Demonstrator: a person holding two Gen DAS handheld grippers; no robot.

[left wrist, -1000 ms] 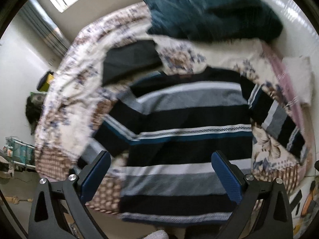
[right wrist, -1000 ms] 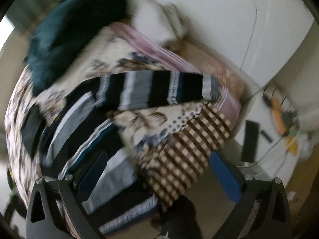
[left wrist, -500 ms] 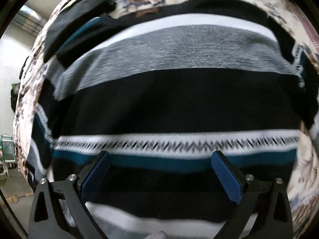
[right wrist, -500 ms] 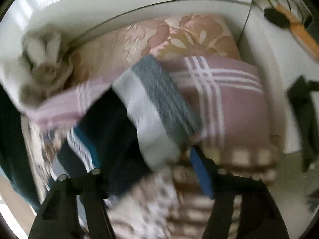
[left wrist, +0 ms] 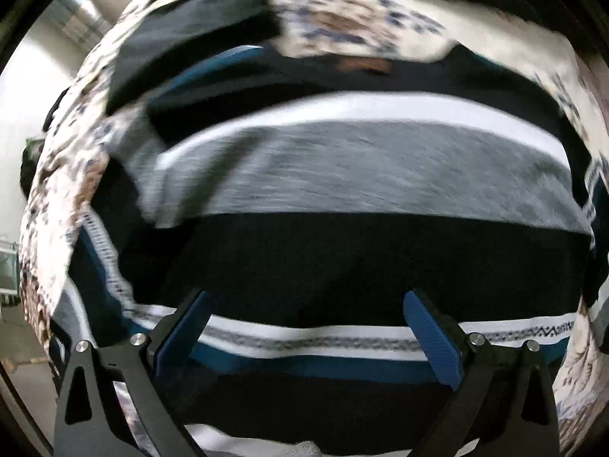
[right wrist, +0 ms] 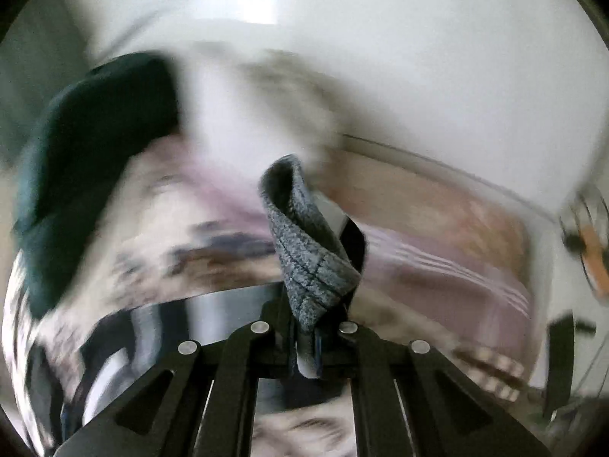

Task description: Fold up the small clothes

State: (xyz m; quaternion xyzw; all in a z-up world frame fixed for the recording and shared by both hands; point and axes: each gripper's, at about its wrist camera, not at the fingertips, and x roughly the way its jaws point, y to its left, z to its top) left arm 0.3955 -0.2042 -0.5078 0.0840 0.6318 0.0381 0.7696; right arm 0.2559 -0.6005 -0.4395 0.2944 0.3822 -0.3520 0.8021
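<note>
A striped sweater [left wrist: 342, 175] in black, grey, white and teal lies flat on a floral bedspread [left wrist: 350, 26] and fills the left wrist view. My left gripper [left wrist: 304, 327] is open, its blue pads [left wrist: 430, 327] spread just above the sweater's chest. My right gripper [right wrist: 308, 327] is shut on the grey cuff of the sweater's sleeve [right wrist: 300, 243], which sticks up from the jaws; the rest of the sweater [right wrist: 125, 335] shows blurred at the lower left.
A dark teal garment [right wrist: 87, 175] lies on the bed to the left in the right wrist view. A pink striped pillow [right wrist: 456, 266] and a white wall [right wrist: 418, 57] lie behind. A dark folded cloth [left wrist: 190, 45] sits near the sweater's left shoulder.
My right gripper closed on the sleeve cuff and lifted it off the pink pillow. My left gripper moved in low over the sweater's chest and stayed open.
</note>
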